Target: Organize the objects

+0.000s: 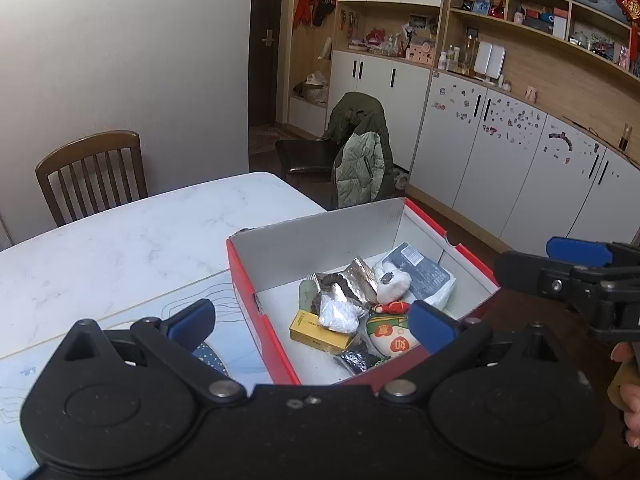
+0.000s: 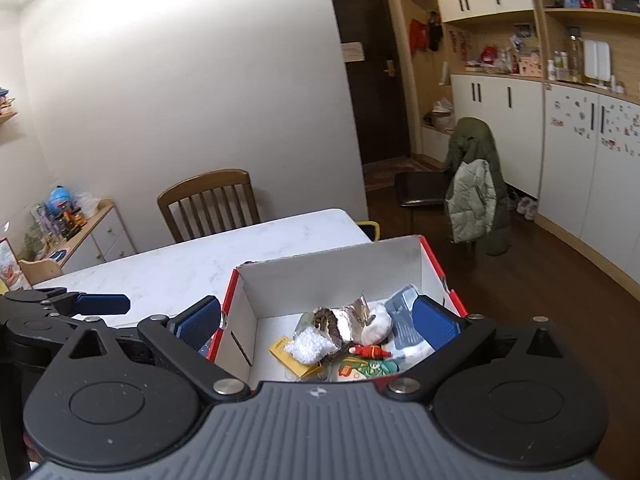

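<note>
A red cardboard box (image 1: 240,276) (image 2: 434,260) with white inner walls sits at the table's corner. It holds several items: a yellow carton (image 1: 316,332) (image 2: 286,354), a white crumpled bag (image 1: 340,314) (image 2: 310,346), a silver foil packet (image 1: 362,276), a white plush (image 1: 394,284) (image 2: 378,326), a dark grey packet (image 1: 424,272), a small red figure (image 1: 394,308) (image 2: 368,351) and a printed pouch (image 1: 390,338). My left gripper (image 1: 312,324) hovers open over the box's near left side, nothing between its pads. My right gripper (image 2: 316,322) hovers open over the near right side, also holding nothing.
The white marble table (image 1: 120,232) (image 2: 200,260) carries a pale blue mat (image 1: 120,320) left of the box. A wooden chair (image 1: 92,172) stands at the far side. Beyond the box are a black chair with a green jacket (image 1: 360,152) and white cabinets (image 1: 500,160).
</note>
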